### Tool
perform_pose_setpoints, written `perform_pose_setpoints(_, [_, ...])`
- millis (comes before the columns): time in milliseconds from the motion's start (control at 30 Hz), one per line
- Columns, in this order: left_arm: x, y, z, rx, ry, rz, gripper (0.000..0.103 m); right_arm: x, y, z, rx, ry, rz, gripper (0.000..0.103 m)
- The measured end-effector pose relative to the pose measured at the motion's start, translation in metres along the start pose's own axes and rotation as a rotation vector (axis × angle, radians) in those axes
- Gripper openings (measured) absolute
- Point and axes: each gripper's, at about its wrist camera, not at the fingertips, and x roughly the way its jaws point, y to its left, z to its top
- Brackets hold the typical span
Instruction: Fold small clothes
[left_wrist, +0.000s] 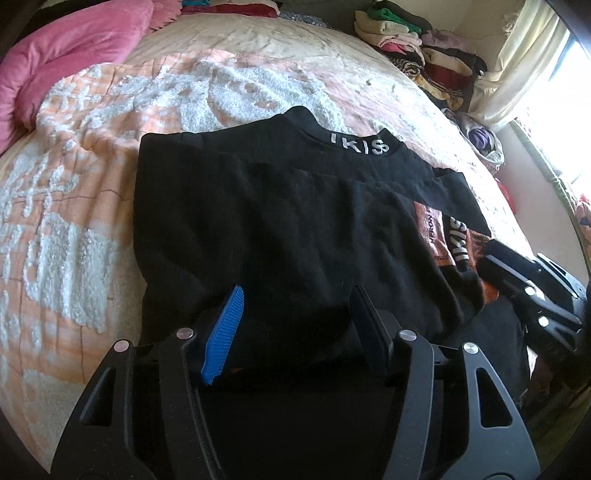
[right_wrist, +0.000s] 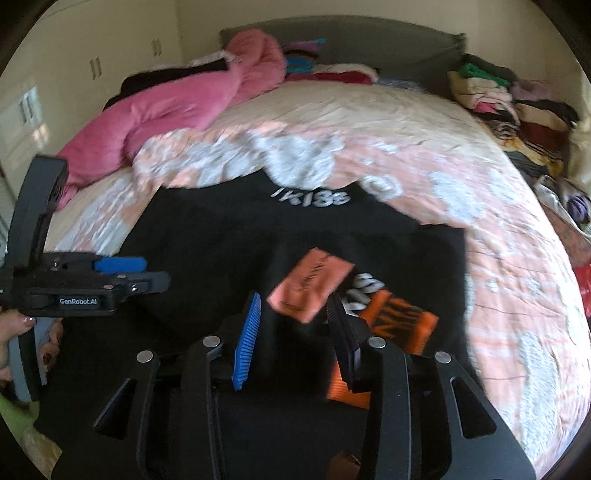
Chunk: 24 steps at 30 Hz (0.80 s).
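Folding the black top (left_wrist: 280, 221) near the bed's (left_wrist: 74, 206) foot: both claws (left_wrist: 295, 321) (right_wrist: 291, 325) gape, empty; pinch the hem evenly.

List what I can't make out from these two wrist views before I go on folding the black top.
- Black top near hem: hidden in both views by the gripper bodies.
- Left gripper: the left view doesn't show whether its pads pinch cloth.
- Orange print: motion-blurred in the right view and partly behind a finger.
- Clothes pile: too small to tell single garments.
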Motion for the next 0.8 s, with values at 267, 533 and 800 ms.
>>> perform_pose_setpoints(267, [0.001, 0.0, 0.0, -0.006, -0.002, -0.006, 0.052, 0.034, -0.025, -0.019, 0.051, 0.157, -0.072, 0.044])
perform_pose_setpoints(533, [0.001, 0.001, 0.001, -0.006, -0.003, -0.002, 0.052, 0.024, -0.025, -0.019, 0.074, 0.12, -0.066, 0.047])
perform_pose_setpoints(800, [-0.003, 0.0, -0.001, -0.009, -0.009, 0.001, 0.052, 0.004, -0.035, -0.024, 0.134, 0.059, -0.052, 0.061])
